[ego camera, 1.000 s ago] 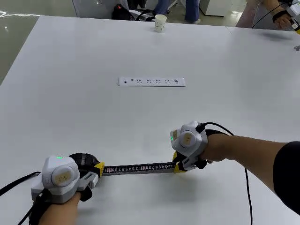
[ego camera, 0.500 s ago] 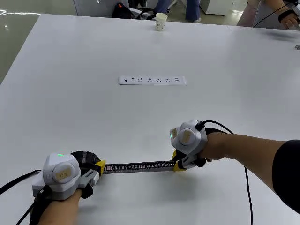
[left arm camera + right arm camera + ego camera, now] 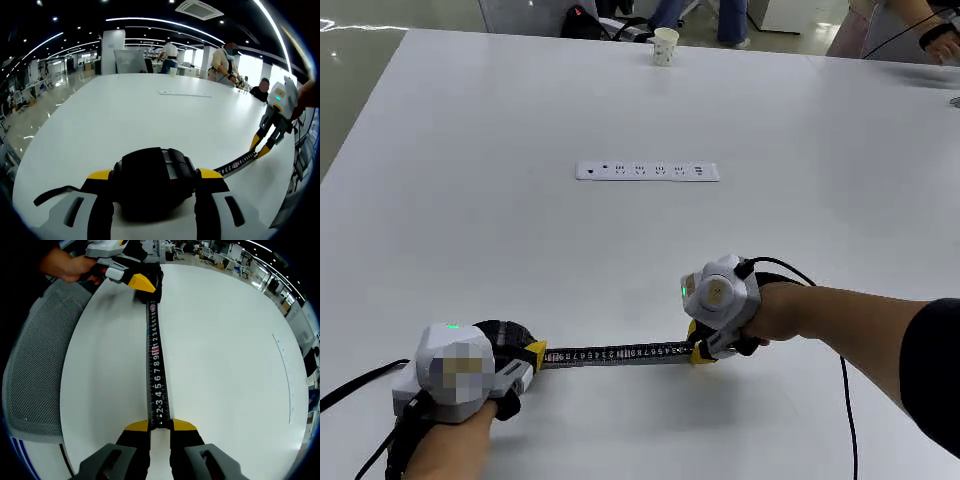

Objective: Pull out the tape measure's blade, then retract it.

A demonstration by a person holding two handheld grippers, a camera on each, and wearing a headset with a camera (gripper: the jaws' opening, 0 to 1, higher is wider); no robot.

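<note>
The left gripper (image 3: 525, 358) holds the black tape measure case (image 3: 152, 172) between its two yellow-tipped jaws, which press on both sides of it, at the near left part of the white table (image 3: 620, 100). The blade (image 3: 155, 365) lies drawn out, flat over the table top, from the case to the right gripper (image 3: 160, 426), whose jaws are pinched together on the end of the blade. Farther away on the table lies a white power strip (image 3: 647, 171), and near the far edge stands a paper cup (image 3: 664, 47).
</note>
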